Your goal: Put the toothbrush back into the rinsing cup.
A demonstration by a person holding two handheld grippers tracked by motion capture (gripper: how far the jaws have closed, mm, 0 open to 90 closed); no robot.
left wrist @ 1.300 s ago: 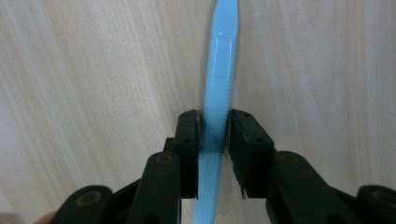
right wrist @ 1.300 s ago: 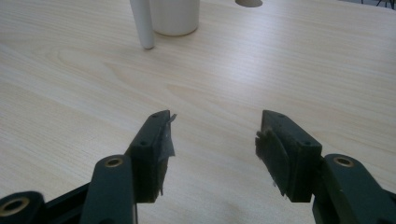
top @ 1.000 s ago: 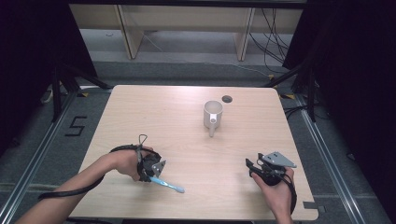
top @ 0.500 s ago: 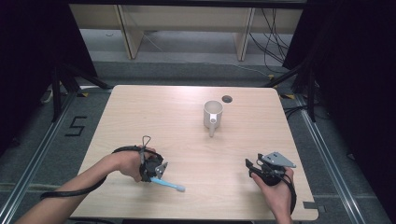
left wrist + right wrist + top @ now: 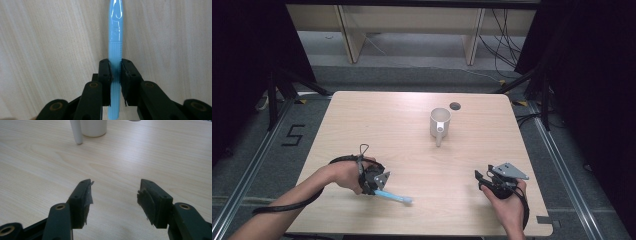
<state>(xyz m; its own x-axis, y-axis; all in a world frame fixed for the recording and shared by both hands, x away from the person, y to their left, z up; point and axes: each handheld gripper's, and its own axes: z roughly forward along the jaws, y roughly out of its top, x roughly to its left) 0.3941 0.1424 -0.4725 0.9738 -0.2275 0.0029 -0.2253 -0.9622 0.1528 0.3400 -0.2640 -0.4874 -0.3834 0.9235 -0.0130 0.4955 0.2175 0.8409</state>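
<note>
Item one, nearest me: my left gripper [image 5: 381,184], jaws clenched on a blue toothbrush [image 5: 115,47] around the ribbed part of its handle. In the high view the brush points out to the right, low over the table [image 5: 377,120]; whether it touches the wood I cannot tell.

Item two: my right gripper [image 5: 113,195], jaws spread wide with nothing between them, resting near the table's right front corner.

Item three, farther off: a white mug [image 5: 440,122], upright, handle turned toward me, well apart from both grippers.

Item four, beyond it: a small dark hole [image 5: 455,106] in the tabletop.

Status, as I judge it: brush grasped; if the mug is its destination, carrying and placing remain. Nothing stands between them.
</note>
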